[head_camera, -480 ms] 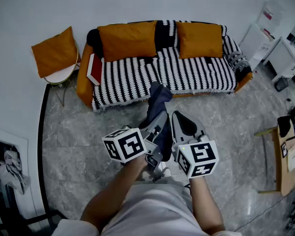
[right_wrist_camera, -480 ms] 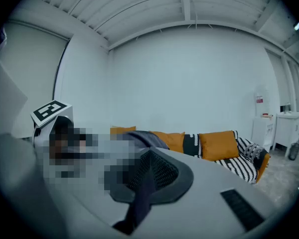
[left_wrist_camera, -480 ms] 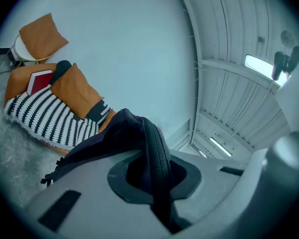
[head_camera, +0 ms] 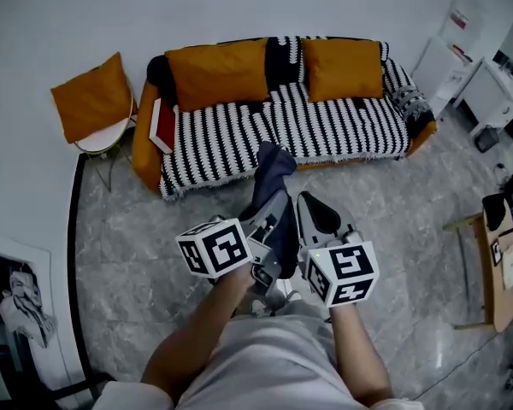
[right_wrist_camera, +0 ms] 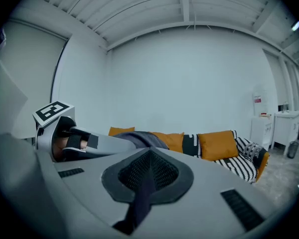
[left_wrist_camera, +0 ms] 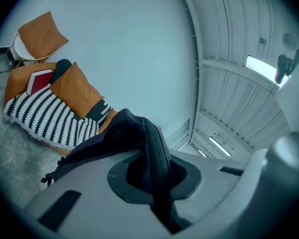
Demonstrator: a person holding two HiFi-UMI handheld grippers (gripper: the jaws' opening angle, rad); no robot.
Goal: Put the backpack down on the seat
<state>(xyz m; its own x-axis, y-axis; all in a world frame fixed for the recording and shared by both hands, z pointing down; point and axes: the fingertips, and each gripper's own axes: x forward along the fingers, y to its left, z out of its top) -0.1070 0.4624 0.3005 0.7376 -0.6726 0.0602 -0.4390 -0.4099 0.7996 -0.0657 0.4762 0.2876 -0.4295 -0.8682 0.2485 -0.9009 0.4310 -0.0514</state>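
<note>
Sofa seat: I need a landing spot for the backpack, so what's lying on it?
A striped cover, two orange cushions against the backrest and a red book at the left end. The carried backpack hides part of the front edge.

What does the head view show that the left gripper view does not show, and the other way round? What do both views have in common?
Only the head view shows the right gripper, the person's arms and the wooden table at the right edge.

Only the left gripper view shows the ceiling light. It also shows, close up, the left gripper with its jaws closed on a black strap of the backpack.

Both views show the backpack, the striped sofa, the red book on it and the orange cushion on the side table.
</note>
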